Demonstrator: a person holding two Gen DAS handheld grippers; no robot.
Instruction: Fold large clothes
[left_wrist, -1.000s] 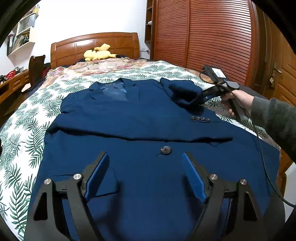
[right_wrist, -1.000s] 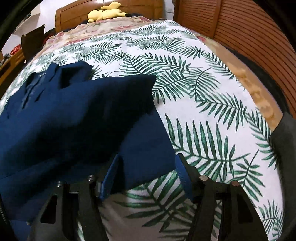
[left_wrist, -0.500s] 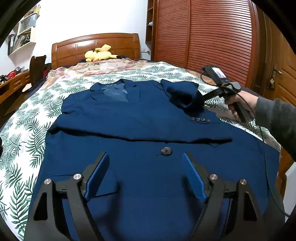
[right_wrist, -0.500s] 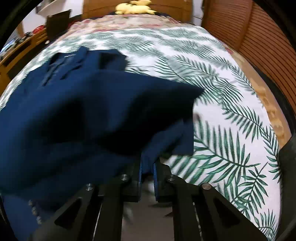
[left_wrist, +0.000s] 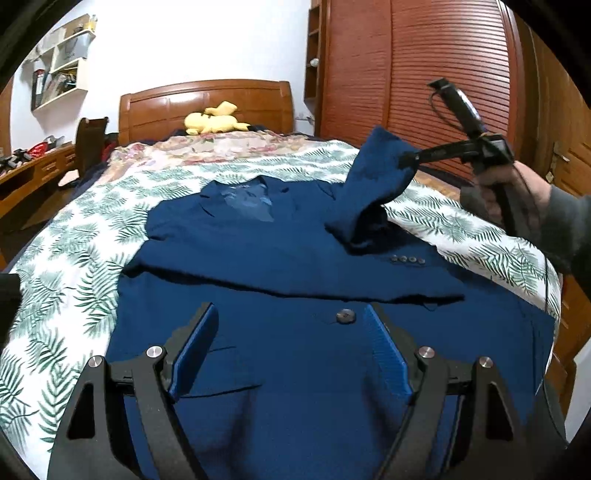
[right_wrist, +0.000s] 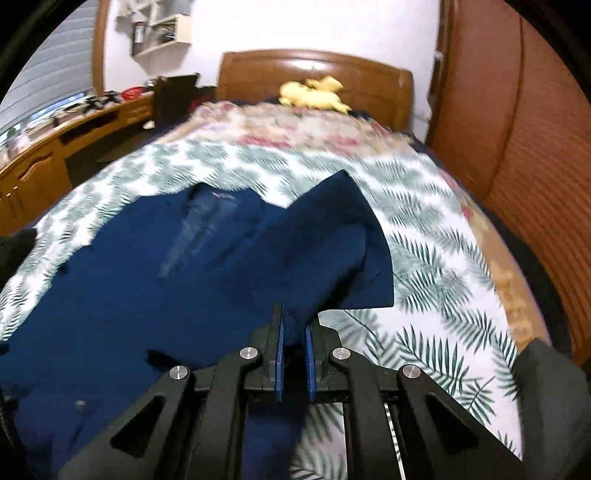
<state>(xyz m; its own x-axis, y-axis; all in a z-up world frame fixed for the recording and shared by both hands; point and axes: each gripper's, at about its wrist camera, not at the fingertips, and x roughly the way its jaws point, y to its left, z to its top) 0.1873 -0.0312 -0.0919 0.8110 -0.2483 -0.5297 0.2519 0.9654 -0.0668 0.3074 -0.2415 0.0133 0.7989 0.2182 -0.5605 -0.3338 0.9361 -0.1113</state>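
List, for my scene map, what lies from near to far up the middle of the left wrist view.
Left tongs → jacket front button → jacket collar → floral quilt → yellow plush toy → wooden headboard.

the room is evenly lit by soft indoor light from above, bright on the white wall (left_wrist: 192, 48) and duller on the wardrobe (left_wrist: 424, 74). shadows are faint: a thin dark line under the fold of the jacket (left_wrist: 295, 266), a soft patch beneath its lifted sleeve (left_wrist: 373, 184). small glints sit on the headboard (right_wrist: 314, 74). the left view is sharp almost throughout. the right view is smeared by motion, the bedspread (right_wrist: 424, 258) leaves and the yellow toy (right_wrist: 314, 94) streaked. both views bulge like a fishbowl, lines bending toward black corners.
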